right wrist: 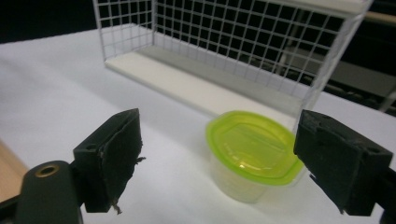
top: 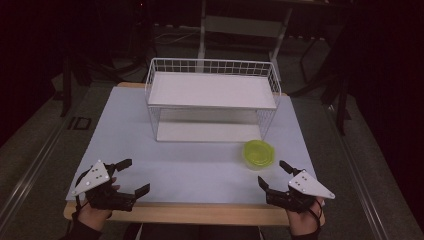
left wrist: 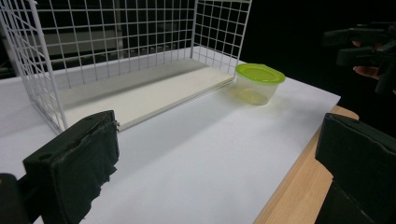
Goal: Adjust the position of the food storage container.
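The right tool (top: 274,174) is hovering low over the near right part of the worktop (top: 190,170), its two black jaws standing wide apart with nothing pressed between them. Just ahead of it — a little beyond the jaw tips in the high view — a small clear tub with a lime-green lid (top: 259,153) is sitting upright on the white sheet. In the right gripper view the tub (right wrist: 252,151) is lying in line with the gap between the jaws, still in front of them, and neither pad is touching it.

Beyond the tub, farther from the right tool, a white wire rack (top: 212,97) is standing with a flat white shelf on top and a white board at its base; the tub is resting just beside the rack's near right corner, apart from the wire.

The left tool (top: 135,175) is hanging over the near left part of the worktop, its jaws also spread wide and holding nothing. From it the tub (left wrist: 259,83) is lying well off, ahead and to the right, past the rack's open front (left wrist: 121,60). A hand is gripping each tool from the near edge — the left hand (top: 95,210) and the right hand (top: 302,217).
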Tool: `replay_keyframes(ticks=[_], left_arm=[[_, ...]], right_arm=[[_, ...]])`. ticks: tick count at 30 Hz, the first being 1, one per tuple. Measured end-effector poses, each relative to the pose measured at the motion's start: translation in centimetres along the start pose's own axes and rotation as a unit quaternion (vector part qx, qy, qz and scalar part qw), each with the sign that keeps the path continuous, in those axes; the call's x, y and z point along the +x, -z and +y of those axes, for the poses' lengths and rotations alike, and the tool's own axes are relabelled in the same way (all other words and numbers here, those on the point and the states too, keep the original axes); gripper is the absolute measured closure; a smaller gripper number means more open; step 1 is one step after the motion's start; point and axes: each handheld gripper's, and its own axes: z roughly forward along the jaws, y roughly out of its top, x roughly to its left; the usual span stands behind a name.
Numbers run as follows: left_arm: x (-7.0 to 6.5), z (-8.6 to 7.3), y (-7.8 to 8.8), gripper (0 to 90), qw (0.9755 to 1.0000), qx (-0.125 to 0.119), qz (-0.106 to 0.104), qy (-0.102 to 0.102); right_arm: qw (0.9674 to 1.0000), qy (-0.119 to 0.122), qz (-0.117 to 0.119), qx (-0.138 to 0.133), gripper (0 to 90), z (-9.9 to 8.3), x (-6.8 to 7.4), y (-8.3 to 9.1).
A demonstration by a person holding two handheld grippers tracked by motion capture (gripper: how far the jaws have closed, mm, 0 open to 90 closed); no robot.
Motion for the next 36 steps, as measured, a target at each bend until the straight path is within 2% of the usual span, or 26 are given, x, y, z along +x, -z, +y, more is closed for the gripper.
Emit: replay_keyframes(ticks=[4, 8, 11, 13, 16, 17, 19, 22, 25, 27, 31, 34, 36], left_arm=[[-0.1, 0.0, 0.0, 0.5, 1.0000, 0.002, 0.000, -0.002], [0.0, -0.1, -0.2, 0.5, 1.0000, 0.005, -0.003, -0.001], [0.1, -0.1, -0.1, 0.5, 1.0000, 0.005, -0.001, 0.000], [0.0, -0.1, -0.1, 0.5, 1.0000, 0.002, -0.002, 0.001], [0.0, -0.1, -0.1, 0.5, 1.0000, 0.003, -0.001, -0.001], [0.0, -0.1, -0.1, 0.5, 1.0000, 0.003, -0.002, -0.001], [0.0, -0.1, -0.1, 0.5, 1.0000, 0.003, -0.002, 0.000], [0.1, -0.1, -0.1, 0.5, 1.0000, 0.002, -0.003, 0.002], [0.1, -0.1, -0.1, 0.5, 1.0000, 0.002, -0.003, 0.004], [0.2, -0.1, -0.1, 0.5, 1.0000, 0.001, -0.003, 0.006], [0.2, -0.1, 0.0, 0.5, 1.0000, 0.001, -0.004, 0.007], [0.2, -0.1, -0.1, 0.5, 1.0000, 0.001, -0.004, 0.007], [0.2, -0.1, -0.1, 0.5, 1.0000, 0.002, -0.004, 0.007]], right_arm=[[0.9997, 0.020, -0.007, 0.013, 15.4, 0.1, 0.5, -0.2], [0.9993, 0.034, -0.008, 0.009, 15.8, 0.3, 1.0, -0.1], [0.9992, 0.040, 0.006, 0.004, 15.7, 0.8, 1.5, 0.1], [0.9981, 0.060, 0.012, -0.004, 15.2, 1.5, 2.0, 0.4], [0.9972, 0.072, 0.016, -0.015, 13.9, 2.2, 2.4, 0.8], [0.9959, 0.086, 0.009, -0.023, 13.9, 2.8, 2.6, 1.1], [0.9955, 0.088, 0.010, -0.035, 13.8, 3.8, 2.8, 1.6], [0.9954, 0.087, 0.008, -0.039, 12.3, 5.0, 2.7, 2.0], [0.9965, 0.070, 0.018, -0.042, 11.3, 6.2, 2.3, 2.2], [0.9965, 0.065, 0.008, -0.052, 10.0, 6.9, 2.2, 2.3], [0.9970, 0.057, 0.000, -0.052, 10.6, 7.9, 1.4, 1.9], [0.9973, 0.058, -0.013, -0.044, 15.6, 8.3, 0.6, 1.4], [0.9976, 0.054, -0.018, -0.039, 23.4, 8.4, 0.0, 1.0]])
